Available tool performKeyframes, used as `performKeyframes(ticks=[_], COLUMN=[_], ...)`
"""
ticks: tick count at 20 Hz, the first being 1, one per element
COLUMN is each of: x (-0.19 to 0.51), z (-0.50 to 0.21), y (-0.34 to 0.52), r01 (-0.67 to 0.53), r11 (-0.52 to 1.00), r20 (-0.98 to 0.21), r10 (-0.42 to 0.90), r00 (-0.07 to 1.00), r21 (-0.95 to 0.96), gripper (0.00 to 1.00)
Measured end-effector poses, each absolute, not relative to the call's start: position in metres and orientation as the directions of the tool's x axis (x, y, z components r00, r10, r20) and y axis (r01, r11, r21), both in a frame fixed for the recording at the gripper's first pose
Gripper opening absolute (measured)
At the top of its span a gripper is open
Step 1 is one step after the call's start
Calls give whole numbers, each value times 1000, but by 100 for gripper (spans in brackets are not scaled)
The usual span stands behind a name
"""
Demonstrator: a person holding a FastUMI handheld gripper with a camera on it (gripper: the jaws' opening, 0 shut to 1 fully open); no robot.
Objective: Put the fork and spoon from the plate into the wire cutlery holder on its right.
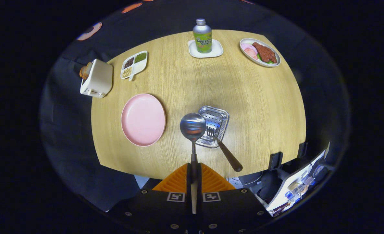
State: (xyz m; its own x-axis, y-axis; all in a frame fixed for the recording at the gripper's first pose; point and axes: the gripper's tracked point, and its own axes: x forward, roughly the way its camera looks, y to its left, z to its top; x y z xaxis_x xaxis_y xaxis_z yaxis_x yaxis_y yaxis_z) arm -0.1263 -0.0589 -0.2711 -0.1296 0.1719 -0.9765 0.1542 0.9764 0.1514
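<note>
My gripper (193,169) is shut on the handle of a metal spoon (192,126), whose bowl hangs in the air ahead of the fingers, over the left edge of the cutlery holder (215,121). The holder is a perforated metal box on the wooden table, seen from above. A fork with a brown handle (226,152) stands tines-down in the holder, its handle leaning toward me and to the right. The pink plate (143,119) lies to the left of the holder with nothing on it.
Farther back on the table stand a green soda bottle (202,36) on a white coaster, a plate of food (260,52) at the far right, a divided snack dish (134,64) and a white toaster (96,79) at the left edge.
</note>
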Motion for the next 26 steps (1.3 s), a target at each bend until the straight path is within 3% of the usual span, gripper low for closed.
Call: performKeyframes(ticks=[8, 14, 20, 26], x=[-134, -119, -90, -42], z=[-300, -323, -324, -290], y=[-72, -76, -70, -66], r01=[217, 280, 247, 170], r11=[968, 956, 961, 971], r20=[-955, -963, -988, -959], r10=[175, 156, 144, 119], r00=[-238, -219, -57, 256], r21=[123, 92, 126, 166], gripper=[5, 9, 12, 29])
